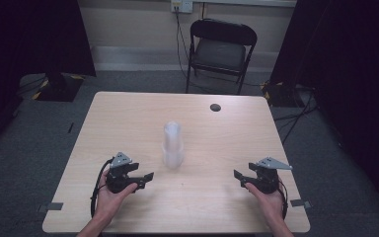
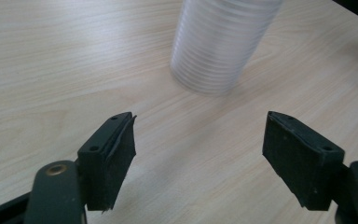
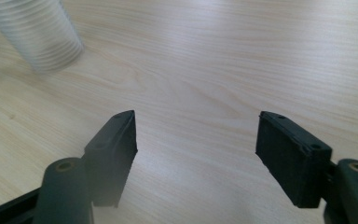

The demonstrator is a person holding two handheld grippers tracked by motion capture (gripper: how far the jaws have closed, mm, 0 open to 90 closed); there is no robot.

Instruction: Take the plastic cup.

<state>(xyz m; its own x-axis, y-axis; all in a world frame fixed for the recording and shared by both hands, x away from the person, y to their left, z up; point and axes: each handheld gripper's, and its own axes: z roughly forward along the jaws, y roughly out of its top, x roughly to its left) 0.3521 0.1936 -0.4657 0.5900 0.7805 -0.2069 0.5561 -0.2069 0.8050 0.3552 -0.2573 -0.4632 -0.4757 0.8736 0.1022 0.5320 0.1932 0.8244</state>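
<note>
The stack of clear cups (image 1: 172, 144) stands upright at the middle of the counter (image 1: 128, 118), between the left gripper (image 1: 148, 177) and right gripper (image 1: 237, 177), both fingers spread and empty, so a sideways push could topple this tall light stack.

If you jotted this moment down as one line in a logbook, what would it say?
left gripper: open, empty, near table edge | right gripper: open, empty | stack of clear cups: upright mid-table, between both, untouched | phase: before reach

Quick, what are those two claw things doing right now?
Left gripper: open, holding nothing, aimed at the stack of clear cups.
Right gripper: open, holding nothing.
</note>
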